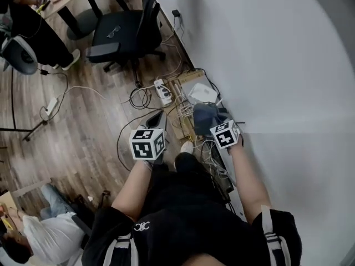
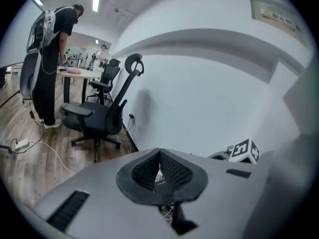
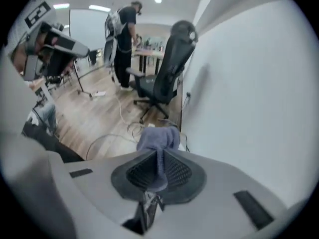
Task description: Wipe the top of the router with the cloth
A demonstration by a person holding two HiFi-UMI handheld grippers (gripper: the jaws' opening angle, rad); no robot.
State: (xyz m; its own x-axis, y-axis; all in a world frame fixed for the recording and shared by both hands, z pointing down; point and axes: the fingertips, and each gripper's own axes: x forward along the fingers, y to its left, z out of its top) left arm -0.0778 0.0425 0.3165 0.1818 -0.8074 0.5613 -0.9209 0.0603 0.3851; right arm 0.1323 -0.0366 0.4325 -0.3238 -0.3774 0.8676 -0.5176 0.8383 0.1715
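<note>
Right claw (image 3: pixel 158 156), centre of the right gripper view: jaws clamped on a fold of the blue-grey cloth (image 3: pixel 158 137), the rest of which bunches loosely above the jaw tips. In the head view the cloth (image 1: pixel 206 117) hangs just below and right of centre. The white router (image 1: pixel 202 93) lies just above it in the frame, on the floor (image 1: pixel 83 126) close to the wall (image 1: pixel 277 65). No contact between cloth and router is visible. The right gripper view does not show the router.

Cables (image 1: pixel 186 112) tangle beside and below the router; a power strip (image 1: pixel 162 91) lies to its left and a chair (image 1: pixel 125 29) stands at upper left. Left claw (image 2: pixel 159 156), centre of the left gripper view: jaws together, nothing between them.

Likely hazards: the cloth is pinched by one fold only, so a firm stroke may pull it free. The loose bunch may also snag the cables and drag the light router, which nothing steadies.
</note>
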